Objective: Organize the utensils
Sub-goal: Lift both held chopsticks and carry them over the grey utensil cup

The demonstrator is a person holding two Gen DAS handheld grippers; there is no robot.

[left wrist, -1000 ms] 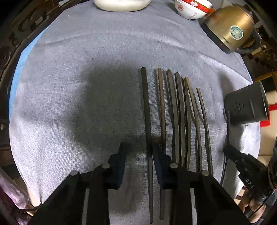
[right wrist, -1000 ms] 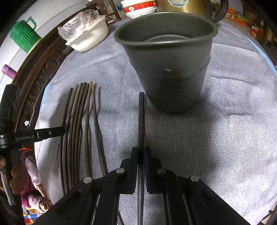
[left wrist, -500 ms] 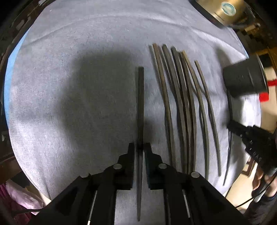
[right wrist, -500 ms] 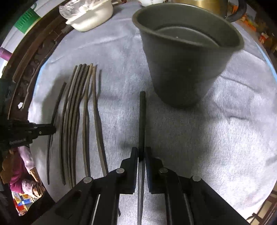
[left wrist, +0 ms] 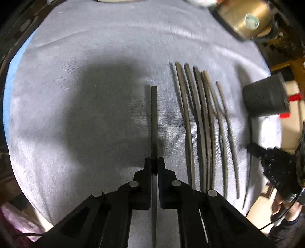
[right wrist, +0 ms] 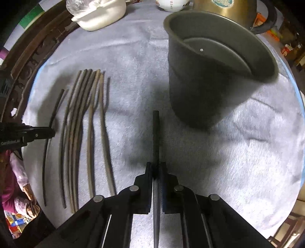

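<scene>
Each hand-held gripper is pinching 1 dark, slender chopstick. The left hand-held gripper [left wrist: 154,165] has just been closing, and its jaws now press on a dark straight chopstick [left wrist: 154,118] held clear of the grey cloth that covers the bench [left wrist: 76,95]. The right hand-held gripper [right wrist: 156,168] is clamped on a second dark chopstick [right wrist: 156,133], whose far tip points toward the foot of the dark grey metal cup [right wrist: 209,82].

The step in hand looks like carrying both sticks to that cup. To do it well, each stick should probably be lifted until its lower tip clears the rim, tilted nearly upright, then lowered inside before the jaws let go, since a thin stick pinched near one end can swing or slip. The 2 hands should go in one after the other to avoid a clash over the narrow mouth.

The cup stands upright toward the right edge of the bench and appears empty apart from its bare bottom. About 6 more brownish chopsticks [right wrist: 91,133] lie side by side on the cloth between the 2 grippers. At the far edge stand a white dish [right wrist: 99,17] and a brass-coloured kettle [left wrist: 246,21]; what they contain cannot be made out.
</scene>
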